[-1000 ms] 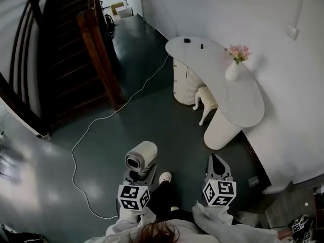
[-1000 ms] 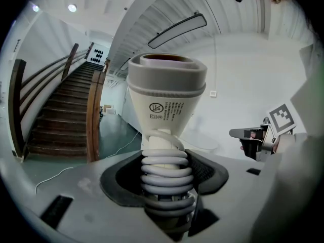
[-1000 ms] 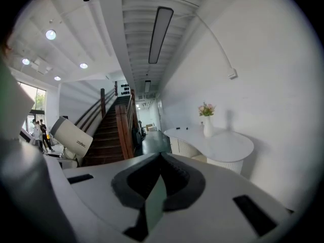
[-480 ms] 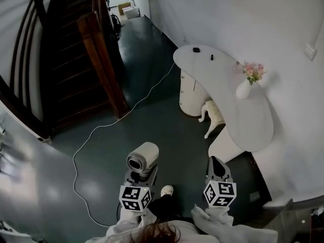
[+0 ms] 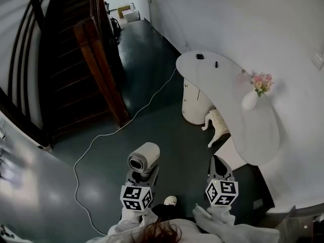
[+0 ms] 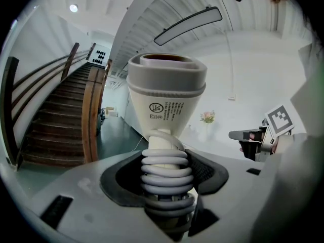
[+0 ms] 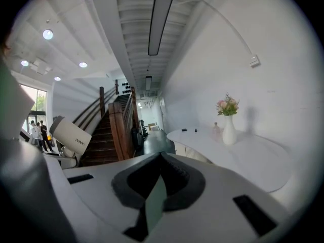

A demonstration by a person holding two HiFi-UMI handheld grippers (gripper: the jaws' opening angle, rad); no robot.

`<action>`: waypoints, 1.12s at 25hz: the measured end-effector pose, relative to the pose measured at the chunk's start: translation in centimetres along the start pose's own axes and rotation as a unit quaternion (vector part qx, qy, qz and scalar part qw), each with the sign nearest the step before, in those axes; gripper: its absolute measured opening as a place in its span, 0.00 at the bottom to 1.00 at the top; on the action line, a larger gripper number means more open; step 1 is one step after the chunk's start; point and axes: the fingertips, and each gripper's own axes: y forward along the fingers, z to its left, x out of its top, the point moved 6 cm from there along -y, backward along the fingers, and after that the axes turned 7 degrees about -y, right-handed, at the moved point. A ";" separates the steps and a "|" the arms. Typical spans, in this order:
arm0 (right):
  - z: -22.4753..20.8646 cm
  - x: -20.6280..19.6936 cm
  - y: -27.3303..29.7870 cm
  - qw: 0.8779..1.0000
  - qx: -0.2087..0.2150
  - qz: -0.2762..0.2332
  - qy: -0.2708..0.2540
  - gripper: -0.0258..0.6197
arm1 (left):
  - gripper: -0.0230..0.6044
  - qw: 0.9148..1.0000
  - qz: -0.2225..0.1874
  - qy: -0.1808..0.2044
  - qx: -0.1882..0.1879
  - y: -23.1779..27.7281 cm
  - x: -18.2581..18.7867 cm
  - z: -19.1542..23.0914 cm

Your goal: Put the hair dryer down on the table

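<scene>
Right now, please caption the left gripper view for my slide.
Left tongs grip a white hair dryer by its cord-wrapped handle, staircase behind.

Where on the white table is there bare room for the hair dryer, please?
The table is bare mid-length, between the two small dark objects at its far end and the vase of flowers, and again at its near end. Tightest beside the vase.

The hair dryer [image 5: 143, 158] has a smooth, matt cream plastic shell, and the cord [image 6: 167, 173] wound round its handle looks like pale rubber with a slight sheen. The floor [image 5: 167, 135] is dark and glossy, with light reflected at the head view's 8 o'clock; the staircase [image 5: 98, 70] at 10 o'clock is dark varnished wood, the table [image 5: 228, 85] at 3 o'clock smooth matt white.
</scene>
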 end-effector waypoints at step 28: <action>1.4 -0.4 8.5 0.999 0.025 0.029 0.002 0.12 | 0.42 1.000 0.011 -0.003 0.017 4.4 1.3 5.0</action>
